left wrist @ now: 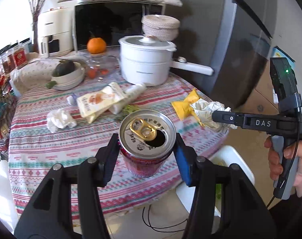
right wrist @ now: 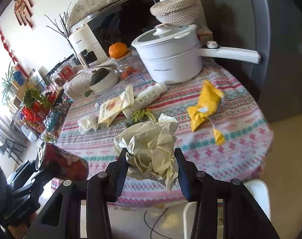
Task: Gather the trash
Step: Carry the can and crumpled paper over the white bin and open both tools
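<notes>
Gripping can (left wrist: 147, 139) | right gripper (right wrist: 150, 171) clamps paper wad (right wrist: 149, 141) | above table edge (right wrist: 266, 139)

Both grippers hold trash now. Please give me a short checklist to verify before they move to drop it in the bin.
1. Left gripper closed on the red can: ok, both pads press its sides.
2. Can upright, opening on top: ok in the left wrist view; whether liquid remains inside, cannot tell.
3. Right gripper closed on the crumpled paper: ok, but a loose flap hangs below the fingers.
4. White bin beside the table edge: partly visible; free room inside, cannot tell.
5. Trash left on the table: not ok, the yellow wrapper, tissue and snack bag remain.
</notes>
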Demonstrator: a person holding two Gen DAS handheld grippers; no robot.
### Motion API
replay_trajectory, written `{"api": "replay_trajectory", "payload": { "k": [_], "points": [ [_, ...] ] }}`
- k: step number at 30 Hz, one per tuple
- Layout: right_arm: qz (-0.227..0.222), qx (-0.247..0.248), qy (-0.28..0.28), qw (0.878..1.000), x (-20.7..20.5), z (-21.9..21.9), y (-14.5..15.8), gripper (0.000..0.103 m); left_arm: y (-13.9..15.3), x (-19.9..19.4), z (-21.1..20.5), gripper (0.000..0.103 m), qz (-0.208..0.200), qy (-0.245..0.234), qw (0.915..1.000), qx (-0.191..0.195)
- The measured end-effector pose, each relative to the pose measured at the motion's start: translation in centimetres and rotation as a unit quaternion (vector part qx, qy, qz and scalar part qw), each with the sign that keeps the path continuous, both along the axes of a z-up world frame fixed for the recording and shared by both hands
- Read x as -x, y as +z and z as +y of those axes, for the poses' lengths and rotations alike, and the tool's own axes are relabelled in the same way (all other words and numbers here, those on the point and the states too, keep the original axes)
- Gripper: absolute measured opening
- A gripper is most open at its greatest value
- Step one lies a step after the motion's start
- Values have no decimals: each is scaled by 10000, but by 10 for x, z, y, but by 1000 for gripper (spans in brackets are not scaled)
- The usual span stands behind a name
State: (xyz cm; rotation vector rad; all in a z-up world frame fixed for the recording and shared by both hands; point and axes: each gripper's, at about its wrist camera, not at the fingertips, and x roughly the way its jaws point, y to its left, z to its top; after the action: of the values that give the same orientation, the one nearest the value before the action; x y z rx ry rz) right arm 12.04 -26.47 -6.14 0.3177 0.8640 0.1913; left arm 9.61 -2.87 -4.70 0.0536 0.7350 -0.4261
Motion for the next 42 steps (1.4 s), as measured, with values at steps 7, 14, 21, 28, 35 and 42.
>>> {"api": "replay_trajectory", "payload": {
  "k": [7, 14, 21, 28, 35, 42],
  "points": [
    [362, -24, -278, 9990, 24, -35, -20, 46, -16, 13, -35, 55, 145, -404, 9990, -75],
    [744, 99, -414, 9963, 47, -72, -41, 47, -42, 23, -79, 55, 526, -867, 9948, -133],
    [1349, 202, -582, 9889, 71, -106, -71, 47, -72, 35, -131, 55, 814, -1456, 9858, -168],
    [2084, 247, -857, 9740, 81, -140, -110, 49, -107, 52, -176, 55, 1075, -2040, 9725, -315],
    [2476, 226, -1074, 9626, 84, -164, -129, 54, -135, 56, -196, 55, 1182, -2180, 9672, -546],
    [2459, 151, -1191, 9618, 87, -172, -125, 68, -144, 60, -202, 57, 1108, -2215, 9654, -811]
  ]
}}
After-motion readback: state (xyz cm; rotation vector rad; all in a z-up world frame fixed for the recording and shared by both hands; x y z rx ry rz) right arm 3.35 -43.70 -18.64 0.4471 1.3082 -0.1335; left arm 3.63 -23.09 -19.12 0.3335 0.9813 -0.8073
